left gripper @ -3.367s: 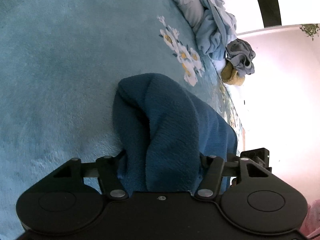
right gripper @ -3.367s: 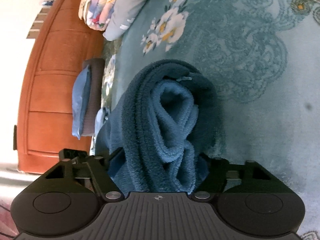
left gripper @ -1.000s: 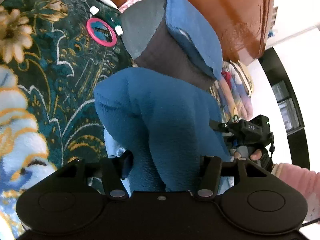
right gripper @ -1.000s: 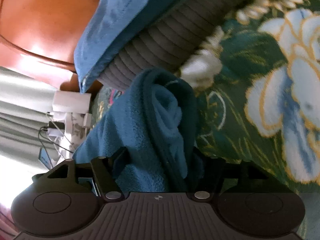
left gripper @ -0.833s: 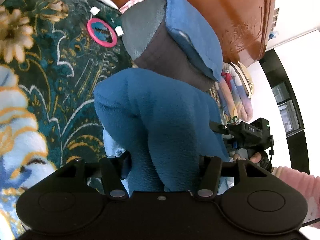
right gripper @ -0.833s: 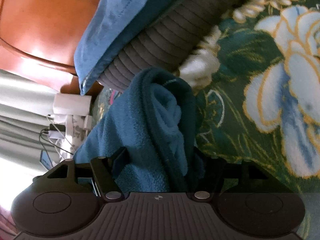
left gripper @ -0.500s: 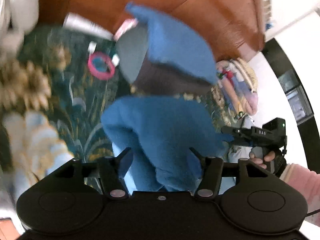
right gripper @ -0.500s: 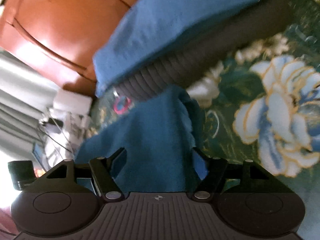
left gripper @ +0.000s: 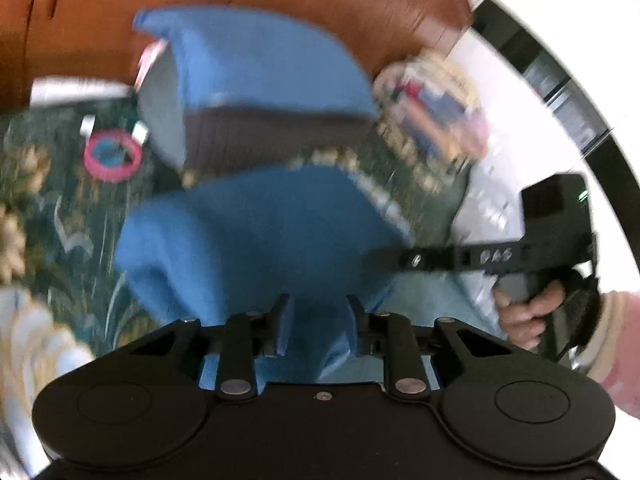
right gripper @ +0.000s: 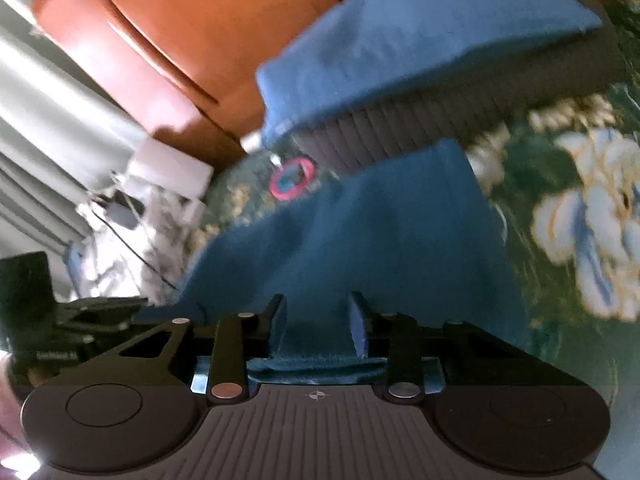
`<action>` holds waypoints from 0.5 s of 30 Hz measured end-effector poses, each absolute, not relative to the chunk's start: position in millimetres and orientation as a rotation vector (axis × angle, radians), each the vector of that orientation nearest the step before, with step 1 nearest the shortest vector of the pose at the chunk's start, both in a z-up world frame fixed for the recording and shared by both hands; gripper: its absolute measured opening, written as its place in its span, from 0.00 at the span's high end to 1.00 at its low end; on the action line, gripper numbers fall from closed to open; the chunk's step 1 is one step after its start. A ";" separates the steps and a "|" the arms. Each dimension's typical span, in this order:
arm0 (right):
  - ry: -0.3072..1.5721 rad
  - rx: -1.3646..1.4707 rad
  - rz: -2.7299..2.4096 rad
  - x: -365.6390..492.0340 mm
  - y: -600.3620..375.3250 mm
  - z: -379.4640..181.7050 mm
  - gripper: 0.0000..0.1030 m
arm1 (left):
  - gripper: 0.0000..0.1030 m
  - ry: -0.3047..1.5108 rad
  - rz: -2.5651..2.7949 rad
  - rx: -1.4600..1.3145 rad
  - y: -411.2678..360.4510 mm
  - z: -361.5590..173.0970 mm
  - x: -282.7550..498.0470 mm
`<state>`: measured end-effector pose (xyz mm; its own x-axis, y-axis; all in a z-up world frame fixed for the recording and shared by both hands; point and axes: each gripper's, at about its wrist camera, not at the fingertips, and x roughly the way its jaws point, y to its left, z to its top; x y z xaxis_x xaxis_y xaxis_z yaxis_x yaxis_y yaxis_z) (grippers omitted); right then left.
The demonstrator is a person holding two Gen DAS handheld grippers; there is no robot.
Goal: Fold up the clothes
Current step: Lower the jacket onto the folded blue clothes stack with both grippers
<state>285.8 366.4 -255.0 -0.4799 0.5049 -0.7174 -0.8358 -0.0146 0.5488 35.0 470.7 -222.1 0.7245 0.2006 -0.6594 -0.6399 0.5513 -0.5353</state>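
Our left gripper point(left gripper: 316, 322) and right gripper point(right gripper: 318, 322) both tilt downward, jaws just narrowed, each pinching blue fabric point(left gripper: 256, 240). Our right hand point(left gripper: 532, 314) wraps its handle.

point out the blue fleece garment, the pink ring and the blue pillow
blue fleece garment point(left gripper: 256, 232), left wrist view, on its broad upper fold
pink ring point(left gripper: 113, 155), left wrist view, on its lower rim
blue pillow point(right gripper: 420, 40), right wrist view, on the middle of its top face

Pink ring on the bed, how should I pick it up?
Probably from straight above: the pink ring lies flat on the bedspread, so pinch its thin rim on the side away from the pillow, where there is room.
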 end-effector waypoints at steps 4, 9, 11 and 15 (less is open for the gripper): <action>1.255 -0.424 1.664 278.2 348.1 -263.4 0.70 | 0.79 0.609 0.525 -0.894 457.9 -240.8 25.1; 1.277 -0.452 1.607 275.2 331.3 -277.5 0.70 | 0.80 0.639 0.521 -0.904 449.0 -254.9 22.2; 1.291 -0.421 1.592 278.2 328.2 -280.7 0.70 | 0.80 0.642 0.519 -0.889 449.0 -256.6 23.2; 1.288 -0.429 1.586 278.0 330.3 -285.6 0.71 | 0.80 0.659 0.525 -0.882 451.0 -261.9 27.5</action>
<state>278.0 330.3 -285.6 -0.4312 0.4710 -0.7696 -0.8499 0.0744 0.5217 27.5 451.0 -261.9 0.6873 0.1477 -0.7112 -0.6602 0.5353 -0.5269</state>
